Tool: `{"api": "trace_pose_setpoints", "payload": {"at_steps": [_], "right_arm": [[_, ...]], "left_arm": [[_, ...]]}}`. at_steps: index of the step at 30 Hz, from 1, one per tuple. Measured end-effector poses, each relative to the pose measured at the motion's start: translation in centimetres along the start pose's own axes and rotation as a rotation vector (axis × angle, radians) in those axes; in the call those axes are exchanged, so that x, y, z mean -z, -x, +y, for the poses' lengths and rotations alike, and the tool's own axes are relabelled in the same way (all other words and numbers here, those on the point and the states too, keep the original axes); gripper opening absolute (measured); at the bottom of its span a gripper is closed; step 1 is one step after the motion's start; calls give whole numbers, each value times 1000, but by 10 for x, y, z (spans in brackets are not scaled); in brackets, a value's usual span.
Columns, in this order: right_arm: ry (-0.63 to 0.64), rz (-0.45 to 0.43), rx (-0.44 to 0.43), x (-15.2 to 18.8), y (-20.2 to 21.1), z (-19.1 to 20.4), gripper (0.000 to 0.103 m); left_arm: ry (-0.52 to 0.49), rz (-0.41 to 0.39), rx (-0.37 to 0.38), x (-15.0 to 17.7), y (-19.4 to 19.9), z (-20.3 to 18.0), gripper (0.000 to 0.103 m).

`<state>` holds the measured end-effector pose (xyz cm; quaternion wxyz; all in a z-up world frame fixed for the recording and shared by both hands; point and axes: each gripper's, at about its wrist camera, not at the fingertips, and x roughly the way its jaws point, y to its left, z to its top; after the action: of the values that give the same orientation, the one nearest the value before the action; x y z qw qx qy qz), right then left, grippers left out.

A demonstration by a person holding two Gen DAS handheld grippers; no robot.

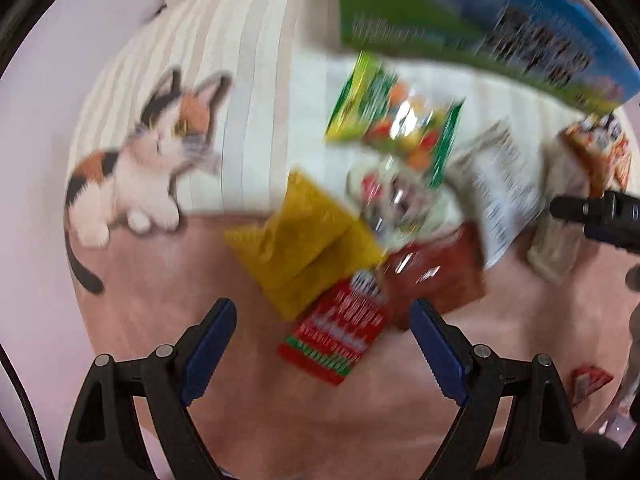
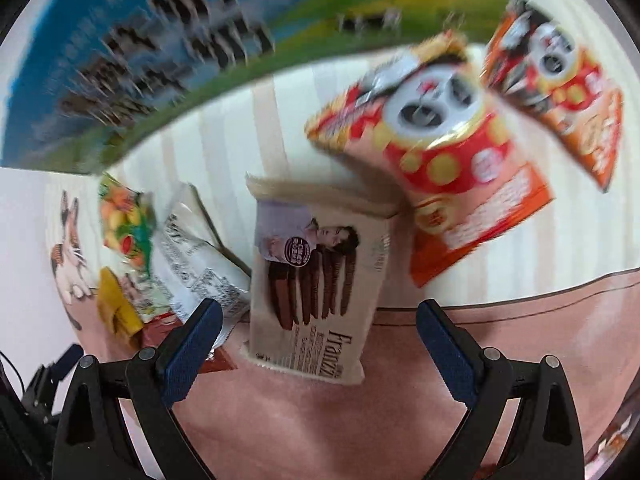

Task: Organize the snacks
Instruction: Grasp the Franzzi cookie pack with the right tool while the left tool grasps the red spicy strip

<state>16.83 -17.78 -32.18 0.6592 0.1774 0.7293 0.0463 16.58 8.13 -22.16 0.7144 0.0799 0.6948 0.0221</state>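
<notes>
Left tongs [image 1: 322,344] gape wide above a red packet [image 1: 338,336] beside a yellow pouch [image 1: 308,240]; right tongs [image 2: 318,338] gape wide around a biscuit pack [image 2: 316,280] on the desk [image 2: 320,420], pads apart from it.

Motion smear ran through both my wrist views. In the left one the lettering on the red packet [image 1: 340,332] was unreadable, and I could not make out the shiny wrapper [image 1: 394,204] lying partly over the yellow pouch [image 1: 308,240]. The big blue-and-green box [image 1: 500,28] was cut off by the top edge, its black print only streaks. In the right view the white packet [image 2: 200,264] was partly hidden behind my gripper's blue finger [image 2: 188,352], and the far orange bag [image 2: 560,92] smeared beyond reading.
</notes>
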Motion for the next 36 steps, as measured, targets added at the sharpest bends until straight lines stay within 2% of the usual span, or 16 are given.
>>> {"api": "trace_pose_setpoints", "payload": {"at_steps": [1, 3, 7, 10, 12, 14, 15, 19, 20, 21, 25, 28, 29, 31, 33, 36], "right_arm": [[7, 16, 1, -1, -8, 2, 97], [27, 39, 23, 3, -20, 5, 84], [103, 4, 100, 15, -23, 8, 63], [141, 27, 110, 25, -24, 4, 63], [159, 48, 118, 32, -25, 0, 63], [177, 70, 134, 41, -26, -4, 63], [181, 79, 138, 45, -27, -7, 63], [198, 118, 153, 59, -31, -15, 63], [184, 124, 141, 60, -31, -17, 63], [168, 125, 131, 60, -31, -19, 64], [80, 124, 79, 52, -36, -31, 75], [81, 64, 109, 46, -37, -29, 75], [92, 49, 125, 44, -38, -24, 73], [125, 30, 171, 49, -40, -16, 65], [164, 29, 180, 56, -38, -13, 62], [178, 100, 147, 70, -41, -21, 62]], "left_arm": [[-18, 23, -12, 5, -8, 1, 88], [-67, 64, -28, 11, -22, 0, 89], [-203, 99, -94, 16, -46, -12, 89], [-287, 116, -74, 14, -61, -27, 89], [-300, 123, -58, 13, -66, -35, 85], [-244, 125, -3, 12, -65, -36, 74], [-186, 139, 57, 13, -64, -35, 67], [-54, 227, 282, 18, -63, -37, 66], [-40, 234, 307, 19, -63, -37, 66], [-26, 234, 314, 19, -64, -37, 68], [-33, 183, 169, 13, -67, -36, 68], [-29, 146, 128, 9, -65, -42, 68], [-25, 134, 124, 6, -63, -44, 68], [11, 116, 148, 7, -61, -45, 54], [53, 129, 189, 18, -57, -42, 52], [90, 178, 240, 43, -57, -27, 52]]}}
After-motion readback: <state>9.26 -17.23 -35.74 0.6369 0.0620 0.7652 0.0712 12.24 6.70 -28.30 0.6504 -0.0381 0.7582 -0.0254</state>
